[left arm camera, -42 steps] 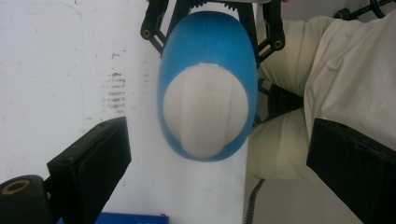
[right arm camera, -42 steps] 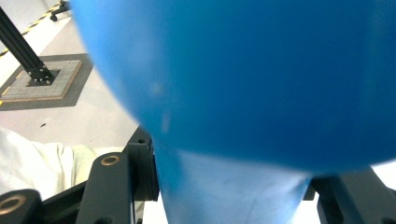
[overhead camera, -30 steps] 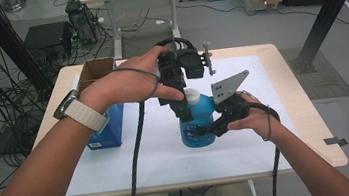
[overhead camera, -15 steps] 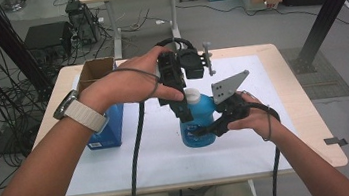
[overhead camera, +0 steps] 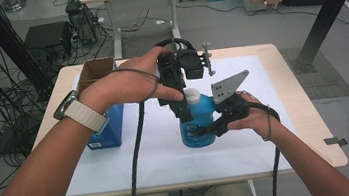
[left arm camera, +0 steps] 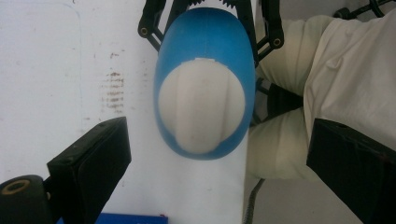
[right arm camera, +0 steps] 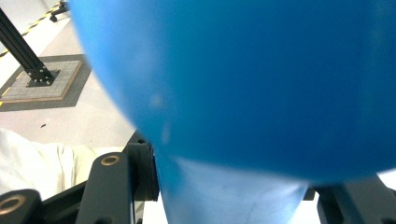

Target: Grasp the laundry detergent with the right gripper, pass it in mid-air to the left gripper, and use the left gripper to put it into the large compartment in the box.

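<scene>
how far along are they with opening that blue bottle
Done: the right gripper is clamped on the blue bottle, steadying it upright on the white mat. In hand: the left gripper hovers open above the white cap. Left: closing on the cap, which is on the bottle, and twisting it off.

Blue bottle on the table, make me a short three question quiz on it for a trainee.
1. True or false: the right gripper is shut on the blue bottle.
2. The bottle's white cap is: A) clamped by the left gripper, B) between that gripper's open jaws and untouched, C) lying on the white mat.
3. What stands to the left of the bottle in the high view?

Key
1. True: its jaws hold the bottle's body from the side.
2. B: the left gripper view shows a gap on each side of the cap.
3. A blue box, with an open cardboard box behind it.
</scene>
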A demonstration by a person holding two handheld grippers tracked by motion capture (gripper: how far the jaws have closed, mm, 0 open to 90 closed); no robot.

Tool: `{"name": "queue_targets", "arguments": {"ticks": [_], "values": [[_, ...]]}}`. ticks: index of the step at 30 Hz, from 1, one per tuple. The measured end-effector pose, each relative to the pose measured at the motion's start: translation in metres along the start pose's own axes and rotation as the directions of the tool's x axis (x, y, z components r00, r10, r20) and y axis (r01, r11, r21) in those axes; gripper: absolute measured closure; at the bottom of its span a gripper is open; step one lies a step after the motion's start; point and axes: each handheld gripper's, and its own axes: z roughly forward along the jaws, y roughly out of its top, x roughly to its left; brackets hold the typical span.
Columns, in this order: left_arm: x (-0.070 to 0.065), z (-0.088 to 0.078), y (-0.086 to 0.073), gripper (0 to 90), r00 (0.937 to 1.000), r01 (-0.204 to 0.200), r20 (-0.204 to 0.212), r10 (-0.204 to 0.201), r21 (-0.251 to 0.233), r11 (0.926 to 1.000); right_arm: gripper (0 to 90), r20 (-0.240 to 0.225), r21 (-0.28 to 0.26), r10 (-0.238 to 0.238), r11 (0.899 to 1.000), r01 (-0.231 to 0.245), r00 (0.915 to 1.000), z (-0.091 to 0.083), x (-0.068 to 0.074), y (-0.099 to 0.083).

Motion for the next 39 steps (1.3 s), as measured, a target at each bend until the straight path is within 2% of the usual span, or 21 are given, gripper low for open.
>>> {"name": "queue_targets", "arguments": {"ticks": [8, 9, 13, 24, 25, 26, 32, 33, 34, 39], "values": [[0.0002, 0.0002, 0.0001, 6.6, 1.0, -0.001, 0.001, 0.001, -0.001, 1.0, 43.0, 0.0, 0.0, -0.004, 1.0, 0.004, 1.0, -0.0004, 0.0001, 0.0004], [0.0014, 0.0002, 0.0004, 6.6, 0.9999, -0.015, 0.003, 0.015, 0.001, 0.9999, 43.0, 0.001, 0.0, -0.003, 1.0, 0.003, 1.0, -0.0005, 0.0001, 0.0005], [0.0003, 0.0006, 0.0005, 6.6, 1.0, 0.0, 0.001, 0.0, -0.002, 1.0, 43.0, -0.002, -0.002, -0.004, 1.0, 0.004, 1.0, -0.0006, -0.0001, 0.0005], [0.0011, 0.0018, 0.0019, 6.6, 0.9999, -0.013, -0.004, 0.013, -0.006, 0.9999, 43.0, -0.01, 0.003, 0.012, 1.0, -0.011, 0.9999, -0.0003, 0.0021, 0.002], [0.0022, 0.002, 0.0023, 6.6, 0.9996, -0.027, -0.001, 0.027, -0.005, 0.9996, 43.0, -0.012, 0.001, 0.013, 1.0, -0.013, 0.9998, -0.0004, 0.0025, 0.0023], [0.0012, -0.0001, 0.0031, 6.6, 0.9999, -0.016, -0.004, 0.016, 0.022, 0.9996, 43.0, -0.014, -0.003, 0.019, 1.0, -0.019, 0.9997, -0.0002, 0.0031, 0.0026], [0.0016, 0.0014, 0.0036, 6.6, 0.9999, -0.015, -0.001, 0.015, 0.016, 0.9998, 43.0, -0.02, 0.002, 0.009, 1.0, -0.009, 0.9998, 0.0001, 0.0038, 0.004], [0.0025, 0.0037, 0.0033, 6.6, 0.9996, -0.029, -0.001, 0.029, -0.006, 0.9996, 43.0, -0.02, 0.002, 0.01, 1.0, -0.01, 0.9997, 0.0001, 0.004, 0.0042], [0.0014, 0.004, 0.0031, 6.6, 0.9999, -0.015, -0.006, 0.015, -0.008, 0.9999, 43.0, -0.02, 0.001, 0.01, 1.0, -0.01, 0.9998, 0.0003, 0.0042, 0.0046], [0.0013, 0.0068, 0.0043, 6.7, 0.9998, -0.018, -0.007, 0.018, -0.004, 0.9998, 43.0, -0.022, -0.002, 0.004, 1.0, -0.004, 0.9997, 0.0006, 0.0052, 0.0072]]}}
